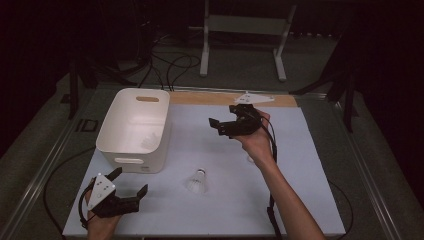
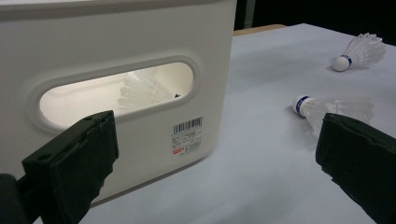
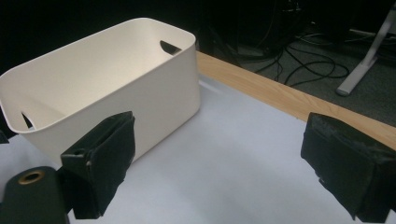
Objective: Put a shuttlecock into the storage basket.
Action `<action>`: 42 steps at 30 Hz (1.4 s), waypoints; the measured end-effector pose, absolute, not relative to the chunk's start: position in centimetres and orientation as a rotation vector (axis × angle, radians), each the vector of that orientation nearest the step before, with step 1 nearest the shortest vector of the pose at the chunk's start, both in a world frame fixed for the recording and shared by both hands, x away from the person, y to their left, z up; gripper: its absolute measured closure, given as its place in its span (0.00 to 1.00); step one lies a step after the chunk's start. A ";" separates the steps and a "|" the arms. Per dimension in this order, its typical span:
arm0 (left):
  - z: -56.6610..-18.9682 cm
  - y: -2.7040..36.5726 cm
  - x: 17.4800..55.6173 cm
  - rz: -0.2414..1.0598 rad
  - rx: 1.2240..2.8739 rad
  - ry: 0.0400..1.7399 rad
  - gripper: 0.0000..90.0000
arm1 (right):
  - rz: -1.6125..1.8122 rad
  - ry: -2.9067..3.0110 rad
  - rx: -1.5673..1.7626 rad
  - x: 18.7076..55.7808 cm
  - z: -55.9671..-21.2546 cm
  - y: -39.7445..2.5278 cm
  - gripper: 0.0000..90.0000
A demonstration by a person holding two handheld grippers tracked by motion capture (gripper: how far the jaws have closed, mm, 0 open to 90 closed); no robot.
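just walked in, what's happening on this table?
A person holds a two-jaw tool in each hand over a white table. It looks like shuttlecocks are being collected into the white bin: one shuttlecock already lies inside, seen through the handle slot. Two more lie loose on the table, the nearer shuttlecock in front of the bin and the farther shuttlecock beyond it. The left tool sits open near the bin's front corner. The right tool is open and empty beside the bin.

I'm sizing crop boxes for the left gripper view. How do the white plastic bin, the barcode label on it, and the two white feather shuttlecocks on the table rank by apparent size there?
1. White plastic bin
2. Nearer white feather shuttlecock
3. Farther shuttlecock, which looks close in size to the nearer one, and distance blurs that ranking
4. Barcode label
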State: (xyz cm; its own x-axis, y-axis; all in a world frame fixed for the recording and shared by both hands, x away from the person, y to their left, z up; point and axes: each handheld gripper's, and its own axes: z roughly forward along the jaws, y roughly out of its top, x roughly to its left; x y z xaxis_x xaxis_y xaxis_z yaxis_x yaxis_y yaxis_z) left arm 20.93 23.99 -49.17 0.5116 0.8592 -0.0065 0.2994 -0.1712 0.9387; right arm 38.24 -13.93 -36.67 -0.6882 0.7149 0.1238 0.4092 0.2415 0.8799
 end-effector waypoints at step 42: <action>-49.2 23.9 20.9 0.683 1.720 0.987 0.00 | 1.321 2.190 1.078 36.8 -38.7 -18.1 0.11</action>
State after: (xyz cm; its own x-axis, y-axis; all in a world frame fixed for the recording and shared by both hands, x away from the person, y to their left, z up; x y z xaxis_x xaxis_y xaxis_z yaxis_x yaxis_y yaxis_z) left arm 20.90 23.92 -49.16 0.5080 0.8613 -0.0054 0.2986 -0.1702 0.9391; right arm 36.77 -18.08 -38.67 -0.6421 0.7629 0.0750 0.4221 0.2702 0.8653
